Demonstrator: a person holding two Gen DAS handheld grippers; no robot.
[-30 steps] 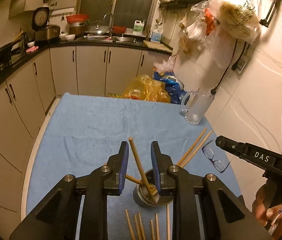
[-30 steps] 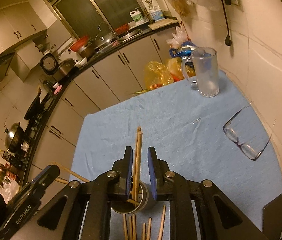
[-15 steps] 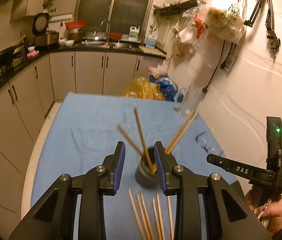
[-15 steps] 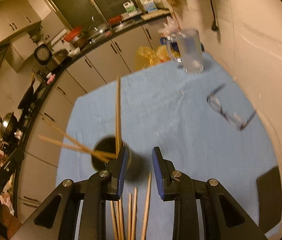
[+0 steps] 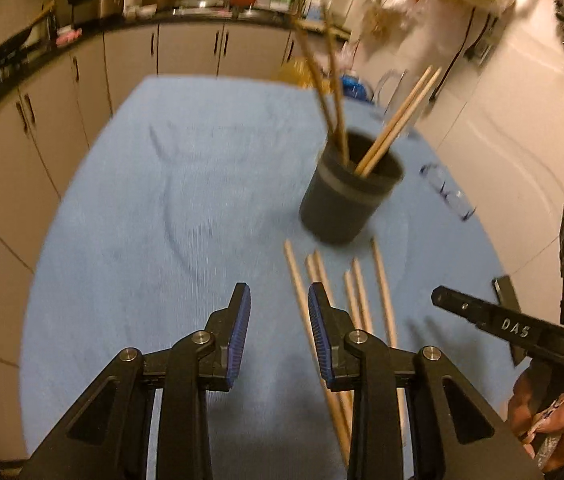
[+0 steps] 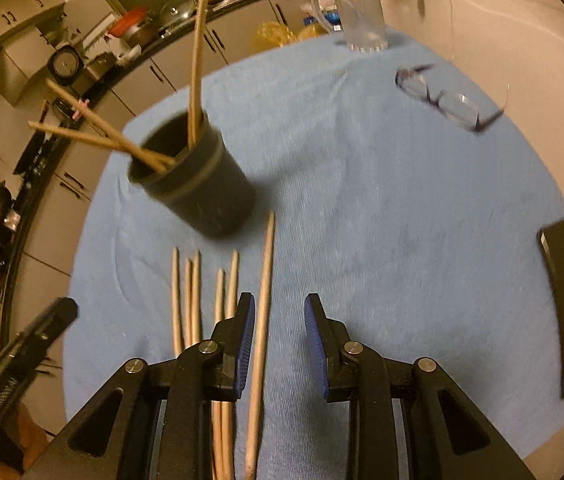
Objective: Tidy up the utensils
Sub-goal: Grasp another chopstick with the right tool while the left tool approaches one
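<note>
Both tongs hang parted and empty — left tongs [image 5: 275, 330], right tongs [image 6: 279, 336] — above loose chopsticks [image 6: 263, 292] lying on the blue-clothed table [image 6: 382, 208]; beyond them a dark cup [image 6: 198, 188] holds four more, spectacles [image 6: 448, 100] farther off.

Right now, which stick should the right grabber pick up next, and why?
Probably the long chopstick lying just inside the right hand-held gripper. Its jaws are open and empty, four sticks already stand in the cup, and six lie loose on the blue cloth. Lower and close on it.
</note>
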